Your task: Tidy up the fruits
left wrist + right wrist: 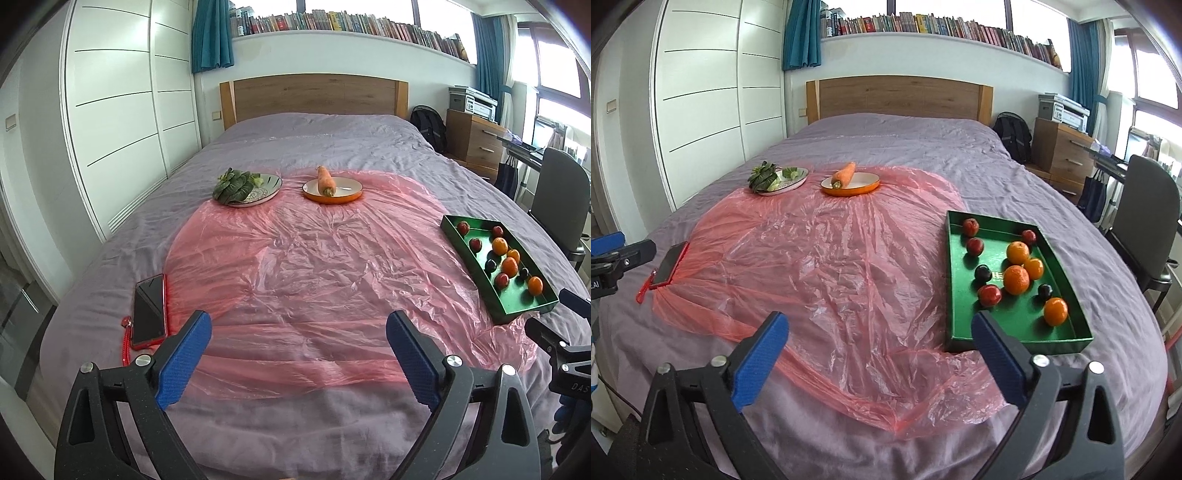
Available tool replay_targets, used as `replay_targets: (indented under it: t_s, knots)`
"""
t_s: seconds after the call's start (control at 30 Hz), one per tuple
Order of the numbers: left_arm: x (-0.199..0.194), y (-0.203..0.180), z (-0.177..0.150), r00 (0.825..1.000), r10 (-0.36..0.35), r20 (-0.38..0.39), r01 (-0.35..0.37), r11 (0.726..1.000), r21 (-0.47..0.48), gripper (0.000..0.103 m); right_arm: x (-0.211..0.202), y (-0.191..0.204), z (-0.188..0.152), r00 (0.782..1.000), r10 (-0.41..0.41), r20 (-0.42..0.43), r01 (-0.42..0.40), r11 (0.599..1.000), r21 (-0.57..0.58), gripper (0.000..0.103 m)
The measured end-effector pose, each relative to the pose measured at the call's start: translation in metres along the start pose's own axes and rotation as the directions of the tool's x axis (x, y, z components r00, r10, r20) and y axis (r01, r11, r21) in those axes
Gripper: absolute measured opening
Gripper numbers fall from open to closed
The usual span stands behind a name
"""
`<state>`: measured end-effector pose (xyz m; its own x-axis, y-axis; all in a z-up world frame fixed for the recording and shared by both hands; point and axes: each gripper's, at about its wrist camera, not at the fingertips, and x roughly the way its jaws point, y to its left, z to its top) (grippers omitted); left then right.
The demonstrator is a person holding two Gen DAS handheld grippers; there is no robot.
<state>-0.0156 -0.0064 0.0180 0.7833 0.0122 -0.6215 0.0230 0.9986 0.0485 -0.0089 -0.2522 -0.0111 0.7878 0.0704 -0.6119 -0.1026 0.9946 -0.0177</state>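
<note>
Both claws hang over the near end of the bed (332, 140), jaws spread wide and holding nothing: left claw (299, 358), right claw (879, 354).

All the fruit lies in the green tray (951, 295), ahead and to the right of the right claw and almost touching its right finger. In it are four oranges (1016, 279), four red fruits (989, 295) and two dark ones (982, 273), mixed together, not grouped by kind. That could be loose fruit waiting to be sorted, or fruit gathered into one tray and done; the pictures do not settle it.

The pink plastic sheet (314, 258) spread ahead of both claws is probably there to keep the bedding clean. Far ahead on it stand two plates, one with greens (231, 186) and an orange one with a carrot (325, 180); vegetables sit apart from the fruit.

The right view shows the tray close, so each fruit can be counted. The left view shows it only at its far right edge, but gives the phone (149, 312) in full just ahead-left of the left claw; in the right view the phone is a thin sliver. Each view also catches part of the other claw at its edge.
</note>
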Motion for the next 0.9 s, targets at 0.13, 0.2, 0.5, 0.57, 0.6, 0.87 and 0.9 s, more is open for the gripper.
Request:
replay_targets:
  t_s: [0.13,0.2,0.5,0.57,0.6,0.87,0.9]
  knots:
    - [0.000,-0.001,0.000,1.000,-0.011,0.002,0.011,1.000,0.004,0.093,0.001,-0.002,-0.002,1.000,-0.001,-0.003,0.001,1.000,0.017,0.103]
    - [0.000,-0.001,-0.001,1.000,-0.016,0.002,0.016,1.000,0.004,0.093,0.002,-0.003,-0.003,1.000,-0.006,-0.008,0.006,1.000,0.021,0.103]
    - [0.000,-0.005,0.000,0.999,-0.035,-0.008,0.035,0.999,0.009,0.093,0.002,-0.012,-0.004,0.999,-0.032,-0.011,0.032,0.999,0.042,0.103]
    - [0.001,-0.006,-0.001,0.999,-0.035,-0.010,0.035,0.999,0.010,0.093,0.002,-0.015,-0.004,0.999,-0.043,-0.015,0.044,0.998,0.055,0.103]
    - [0.001,-0.006,-0.001,0.999,-0.036,-0.012,0.036,0.999,0.010,0.093,0.002,-0.017,-0.005,0.999,-0.049,-0.015,0.049,0.997,0.062,0.103]
    - [0.004,-0.005,-0.003,0.999,-0.042,-0.021,0.042,0.999,0.004,0.093,0.003,-0.022,-0.006,0.998,-0.066,-0.021,0.067,0.994,0.081,0.103]
    - [0.004,-0.005,-0.003,0.999,-0.043,-0.022,0.043,0.999,0.004,0.093,0.003,-0.022,-0.006,0.997,-0.069,-0.022,0.070,0.994,0.081,0.103]
